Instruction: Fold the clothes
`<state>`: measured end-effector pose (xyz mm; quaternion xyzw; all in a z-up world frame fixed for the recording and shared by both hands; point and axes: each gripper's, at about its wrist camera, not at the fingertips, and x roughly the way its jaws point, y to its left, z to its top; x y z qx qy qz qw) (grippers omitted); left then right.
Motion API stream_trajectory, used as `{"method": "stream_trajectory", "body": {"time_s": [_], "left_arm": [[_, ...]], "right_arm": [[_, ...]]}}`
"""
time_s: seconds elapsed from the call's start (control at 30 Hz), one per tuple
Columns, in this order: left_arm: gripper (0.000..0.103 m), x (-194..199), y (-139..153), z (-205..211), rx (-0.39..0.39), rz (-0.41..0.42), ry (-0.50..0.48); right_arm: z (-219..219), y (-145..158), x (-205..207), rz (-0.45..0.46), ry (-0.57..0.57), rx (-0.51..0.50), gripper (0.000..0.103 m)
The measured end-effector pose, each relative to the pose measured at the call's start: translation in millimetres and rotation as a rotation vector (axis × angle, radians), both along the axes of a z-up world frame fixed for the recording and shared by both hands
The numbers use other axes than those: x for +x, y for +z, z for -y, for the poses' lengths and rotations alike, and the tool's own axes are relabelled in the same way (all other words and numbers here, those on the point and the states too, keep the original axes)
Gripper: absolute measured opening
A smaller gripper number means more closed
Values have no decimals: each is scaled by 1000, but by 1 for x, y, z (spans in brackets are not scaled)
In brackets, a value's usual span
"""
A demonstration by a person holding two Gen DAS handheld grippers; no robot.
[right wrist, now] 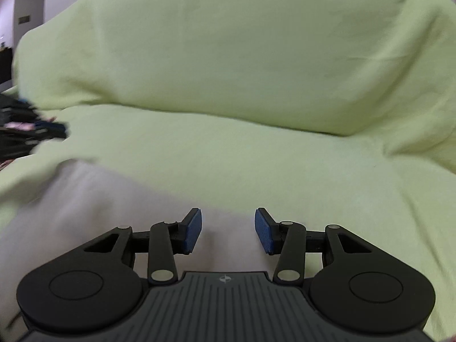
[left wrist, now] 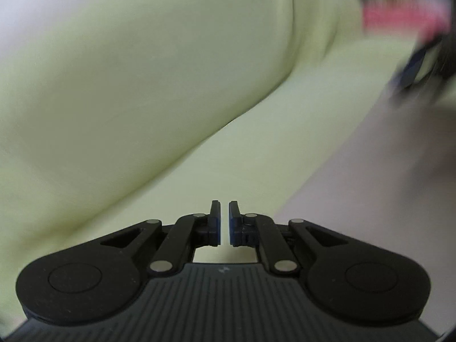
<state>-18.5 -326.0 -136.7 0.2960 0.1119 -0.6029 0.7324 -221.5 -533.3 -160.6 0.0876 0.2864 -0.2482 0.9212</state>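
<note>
Right tongs point(right wrist: 228, 229) are standing wide apart and holding nothing, hovering directly over a pale, whitish garment point(right wrist: 94, 199) that is lying on a light green cover point(right wrist: 228, 57) draped over what looks like a sofa. From these tongs the garment is spreading down and to the left, its far edge running slantwise up toward the left. Left tongs point(left wrist: 224, 222) are sitting nearly closed, a thin gap showing between the pads, with nothing between them; they are hovering over bare green cover, the garment point(left wrist: 356, 185) lying off to their right. So the right tongs are looking the nearer to the cloth. Motion blur is hiding the garment's folds and outline.
</note>
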Motion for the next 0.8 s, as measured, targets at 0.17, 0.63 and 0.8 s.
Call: {"method": "stream_trajectory", "body": {"time_s": [0.17,0.63,0.8], "left_arm": [[8,3,-48,19,115,-33,81],[11,38,-43,52,209,-148,-185],[10,49,-11,71,407,-197,-81]], "right_arm": [[29,-32,0,-46,-8,35,24],[43,-26,-10,-116,-78,18,16],[64,11,-14,-289,-247,117,19]]}}
